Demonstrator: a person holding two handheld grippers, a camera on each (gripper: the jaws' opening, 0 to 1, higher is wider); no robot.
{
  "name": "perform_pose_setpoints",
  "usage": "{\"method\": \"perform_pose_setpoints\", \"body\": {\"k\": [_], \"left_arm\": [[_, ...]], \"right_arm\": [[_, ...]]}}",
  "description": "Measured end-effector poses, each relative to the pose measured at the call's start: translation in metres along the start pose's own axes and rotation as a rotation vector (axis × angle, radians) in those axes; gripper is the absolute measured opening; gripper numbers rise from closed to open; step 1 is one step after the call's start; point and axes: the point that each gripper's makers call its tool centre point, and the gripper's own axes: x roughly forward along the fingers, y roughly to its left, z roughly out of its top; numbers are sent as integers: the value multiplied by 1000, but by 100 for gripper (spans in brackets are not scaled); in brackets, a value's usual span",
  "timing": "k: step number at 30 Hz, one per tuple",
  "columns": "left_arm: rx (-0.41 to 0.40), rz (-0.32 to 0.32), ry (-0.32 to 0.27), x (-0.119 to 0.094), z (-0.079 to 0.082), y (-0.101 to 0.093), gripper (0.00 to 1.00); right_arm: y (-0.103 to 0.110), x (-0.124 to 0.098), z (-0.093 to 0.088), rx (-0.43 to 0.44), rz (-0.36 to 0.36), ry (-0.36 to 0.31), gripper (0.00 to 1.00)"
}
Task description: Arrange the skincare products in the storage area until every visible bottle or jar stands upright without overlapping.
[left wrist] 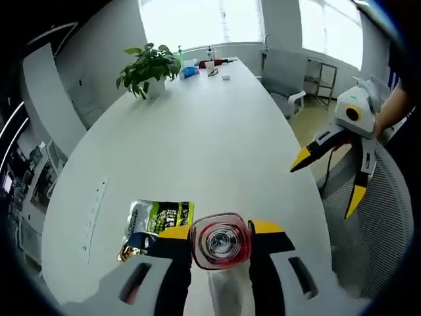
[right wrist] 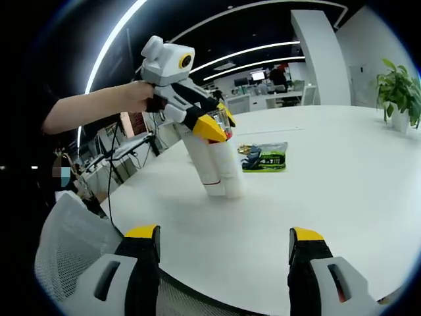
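A large white oval table (left wrist: 197, 145) is seen in both views and serves as the landmark. In the left gripper view, the left gripper (left wrist: 220, 240) is closed around the top of a tall white bottle (left wrist: 223, 289) with a clear, red-ringed cap (left wrist: 221, 239); the yellow-tipped jaws are pressed against either side of the cap. Just beyond the gripper on the table, a green and white snack packet (left wrist: 158, 220) is lying flat. At the table's far end, a potted plant (left wrist: 150, 66) and a cluster of small items are seen.

In the right gripper view, the same bottle (right wrist: 217, 164) is seen tilted, its base resting on the table near the near edge, held at the cap by the left gripper (right wrist: 214, 125) in a person's hand (right wrist: 141, 95). The packet (right wrist: 264, 158) lies just behind it. The right gripper (right wrist: 223, 253) is held off the table's near edge with its jaws wide apart and nothing between them. A mesh chair (right wrist: 72, 250) stands beside the table's edge.
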Motion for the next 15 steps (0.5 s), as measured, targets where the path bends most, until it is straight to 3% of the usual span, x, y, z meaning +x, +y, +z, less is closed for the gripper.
{"method": "perform_pose_setpoints", "body": {"k": [15], "left_arm": [[25,-54,40,2,-4,2,34]], "right_arm": [[1,0,0,-1,7,-1,85]]}}
